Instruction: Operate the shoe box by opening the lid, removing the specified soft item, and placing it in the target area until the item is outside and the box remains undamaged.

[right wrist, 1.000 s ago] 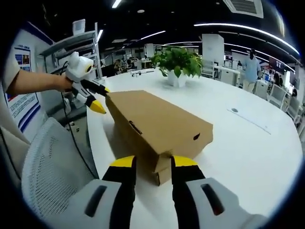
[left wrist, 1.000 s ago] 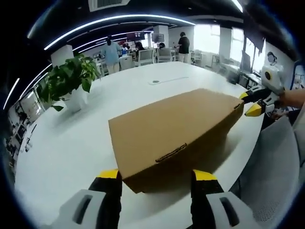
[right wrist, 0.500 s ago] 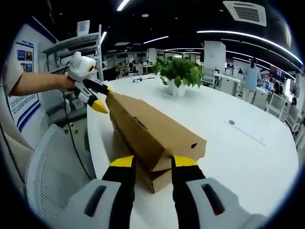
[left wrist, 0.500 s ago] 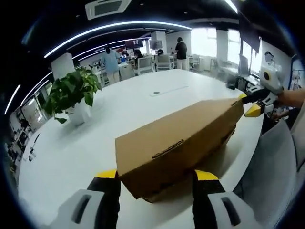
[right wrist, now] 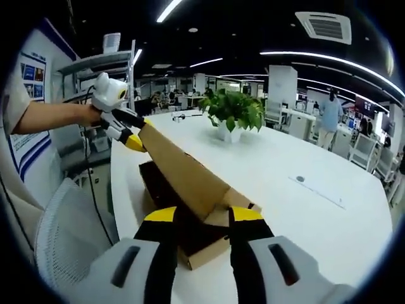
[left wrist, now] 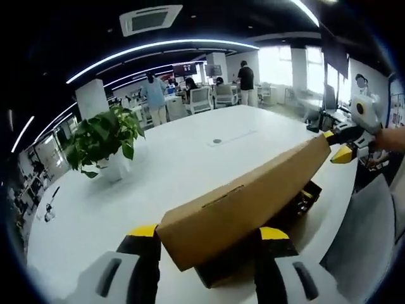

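Observation:
A brown cardboard shoe box lies on the white table (left wrist: pixel 177 145). Its lid (left wrist: pixel 247 202) is raised and tilted steeply, hinged along the far long side. My left gripper (left wrist: pixel 209 233) is shut on the lid's near end. At the far end my right gripper (left wrist: pixel 338 144) pinches the other corner. In the right gripper view the lid (right wrist: pixel 183 174) runs from my right gripper (right wrist: pixel 199 215) up to my left gripper (right wrist: pixel 134 131), held by a person's hand. Under it the box base (right wrist: pixel 205 253) shows a dark inside (right wrist: pixel 164 190); I cannot make out the soft item.
A potted plant (left wrist: pixel 104 136) (right wrist: pixel 234 111) stands on the table beyond the box. A grey mesh chair (left wrist: pixel 373 234) (right wrist: pixel 69 228) sits at the table's edge beside the box. A small round port (right wrist: pixel 299 179) is set in the tabletop. People (left wrist: pixel 155 95) stand at desks far behind.
Both grippers have risen with the lid, swinging it from nearly flat to steeply tilted. The box's dark inside has come into sight beneath it.

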### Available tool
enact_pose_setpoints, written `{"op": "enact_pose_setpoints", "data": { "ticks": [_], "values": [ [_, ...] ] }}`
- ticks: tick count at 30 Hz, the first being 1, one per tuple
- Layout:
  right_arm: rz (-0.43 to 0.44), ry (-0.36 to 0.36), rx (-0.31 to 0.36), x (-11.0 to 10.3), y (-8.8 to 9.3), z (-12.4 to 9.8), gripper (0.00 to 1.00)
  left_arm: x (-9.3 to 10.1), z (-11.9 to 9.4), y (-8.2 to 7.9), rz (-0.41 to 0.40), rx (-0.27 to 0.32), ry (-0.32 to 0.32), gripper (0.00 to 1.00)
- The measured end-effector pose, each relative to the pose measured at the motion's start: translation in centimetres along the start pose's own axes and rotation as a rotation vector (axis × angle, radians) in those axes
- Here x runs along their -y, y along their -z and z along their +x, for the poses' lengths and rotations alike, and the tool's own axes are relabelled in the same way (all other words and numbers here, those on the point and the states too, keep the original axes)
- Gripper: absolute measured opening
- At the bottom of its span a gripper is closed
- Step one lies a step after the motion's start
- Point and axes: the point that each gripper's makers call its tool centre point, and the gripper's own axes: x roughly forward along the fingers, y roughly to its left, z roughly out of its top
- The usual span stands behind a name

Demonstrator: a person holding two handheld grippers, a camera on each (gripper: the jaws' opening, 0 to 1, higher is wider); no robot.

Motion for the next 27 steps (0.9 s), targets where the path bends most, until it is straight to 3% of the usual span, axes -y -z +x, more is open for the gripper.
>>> {"op": "enact_pose_setpoints", "data": {
  "ticks": [10,18,27],
  "values": [
    [-0.003,0.020,0.023,1.2,-1.3,0.3,0.28,-0.8,0.5,-1.6,0.012,0.040,-0.023,0.59],
    [0.017,0.092,0.035,3.2,-2.0,0.6,0.17,-1.5,0.8,-2.1,0.032,0.052,-0.046,0.55],
    [0.013,0.124,0.055,4.0,-2.7,0.8,0.14,-2.3,1.3,-2.9,0.014,0.067,-0.069,0.52]
  ]
}}
